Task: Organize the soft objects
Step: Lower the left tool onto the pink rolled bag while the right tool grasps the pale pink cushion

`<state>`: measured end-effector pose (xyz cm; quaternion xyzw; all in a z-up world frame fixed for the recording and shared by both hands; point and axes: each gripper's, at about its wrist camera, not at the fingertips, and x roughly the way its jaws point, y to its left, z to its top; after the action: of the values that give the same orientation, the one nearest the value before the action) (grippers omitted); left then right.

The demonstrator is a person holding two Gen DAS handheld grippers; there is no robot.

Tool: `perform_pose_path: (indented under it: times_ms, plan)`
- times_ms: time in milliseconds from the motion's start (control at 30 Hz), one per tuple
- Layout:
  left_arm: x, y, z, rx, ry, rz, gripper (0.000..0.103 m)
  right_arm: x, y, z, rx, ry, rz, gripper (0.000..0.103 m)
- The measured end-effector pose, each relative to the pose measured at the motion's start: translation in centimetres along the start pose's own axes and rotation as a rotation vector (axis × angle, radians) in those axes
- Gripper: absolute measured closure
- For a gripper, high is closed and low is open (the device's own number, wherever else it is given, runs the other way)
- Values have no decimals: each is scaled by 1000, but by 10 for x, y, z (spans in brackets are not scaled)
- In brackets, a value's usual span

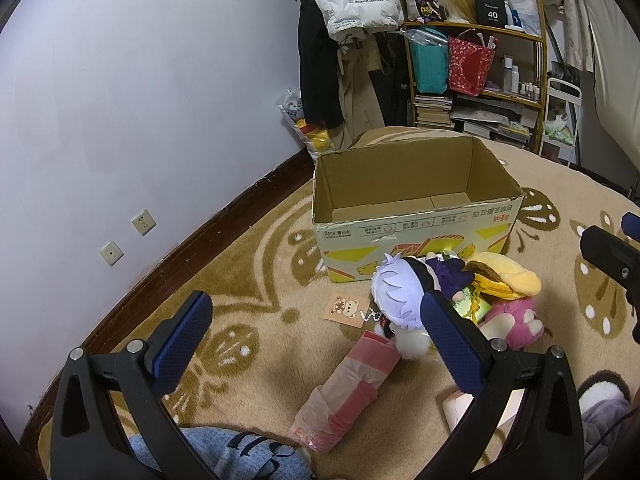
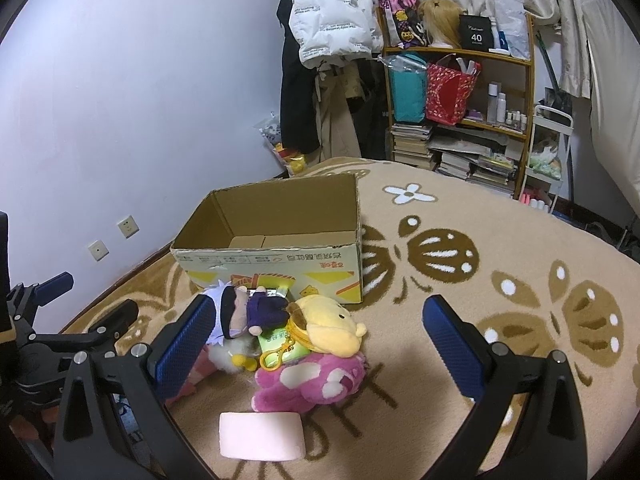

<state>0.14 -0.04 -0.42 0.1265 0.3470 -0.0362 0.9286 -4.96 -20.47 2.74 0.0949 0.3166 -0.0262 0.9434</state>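
An open cardboard box (image 1: 416,216) stands on the carpet, empty inside; it also shows in the right wrist view (image 2: 280,252). In front of it lies a pile of soft toys: a purple-haired doll (image 1: 404,292) (image 2: 248,312), a yellow plush (image 1: 504,276) (image 2: 332,320) and a pink plush (image 1: 516,324) (image 2: 312,380). My left gripper (image 1: 316,344) is open above a pink plastic roll (image 1: 348,388), its right finger beside the doll. My right gripper (image 2: 316,348) is open around the toy pile.
A pink tape roll (image 2: 262,436) lies near the right gripper. A bear card (image 1: 346,308) lies on the patterned carpet (image 2: 520,280). Blue fabric (image 1: 240,456) sits at the bottom. A shelf (image 1: 476,80), hanging coats (image 1: 352,12) and the wall (image 1: 140,100) stand behind.
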Motion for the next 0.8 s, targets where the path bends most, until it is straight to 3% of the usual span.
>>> perform_pose_path:
  times_ms: [433,667,800]
  plan:
    - [6,-2,0,13,27,-11,0,-1,-1,-1,10,14,-7,0]
    - [27,-4,0,36,120,-54,0,6,3,-1,-8,89,-10,0]
    - [42,-2,-1,28,190,-70,0,21,3,-9,5,191,-9,0]
